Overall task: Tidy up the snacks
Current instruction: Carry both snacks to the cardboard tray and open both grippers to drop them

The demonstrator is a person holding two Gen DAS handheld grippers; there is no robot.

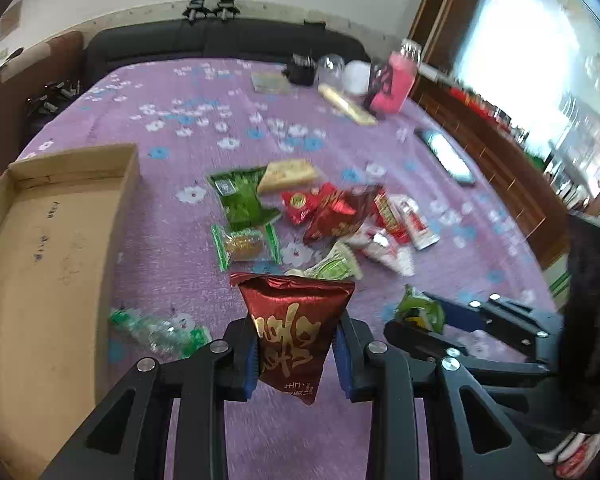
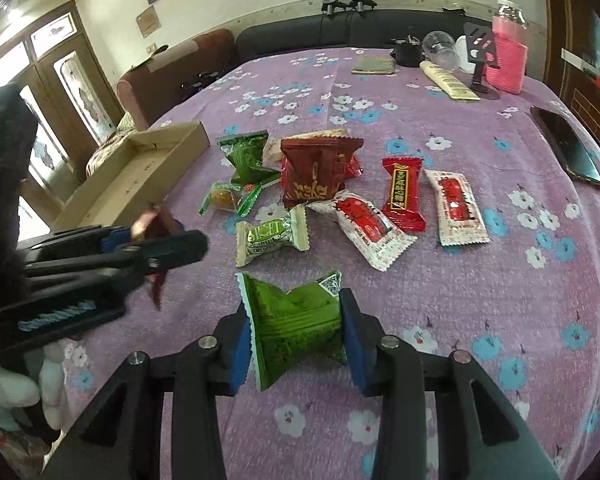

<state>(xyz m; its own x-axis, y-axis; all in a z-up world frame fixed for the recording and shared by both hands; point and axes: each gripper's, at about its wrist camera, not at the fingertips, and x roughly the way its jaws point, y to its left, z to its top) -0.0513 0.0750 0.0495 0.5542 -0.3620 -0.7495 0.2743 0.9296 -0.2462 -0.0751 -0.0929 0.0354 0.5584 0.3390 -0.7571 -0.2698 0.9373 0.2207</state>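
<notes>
My left gripper (image 1: 296,354) is shut on a dark red snack packet (image 1: 294,328) with gold lettering, held above the purple flowered tablecloth (image 1: 172,248). My right gripper (image 2: 298,346) is shut on a green snack packet (image 2: 296,320) and shows in the left wrist view (image 1: 416,316) to the right. The left gripper shows in the right wrist view (image 2: 160,248) at the left. A pile of snack packets (image 1: 324,216) lies mid-table, red, green and white ones (image 2: 364,224). An open cardboard box (image 1: 40,260) sits at the left, also seen in the right wrist view (image 2: 140,172).
A clear green-ended wrapper (image 1: 160,332) lies beside the box. A phone (image 2: 568,148) lies at the right edge. A pink-sleeved bottle (image 2: 508,56), a phone stand (image 2: 482,60), a clear cup (image 2: 440,50) and a tube (image 2: 448,80) stand at the far end. A sofa (image 2: 340,28) is behind.
</notes>
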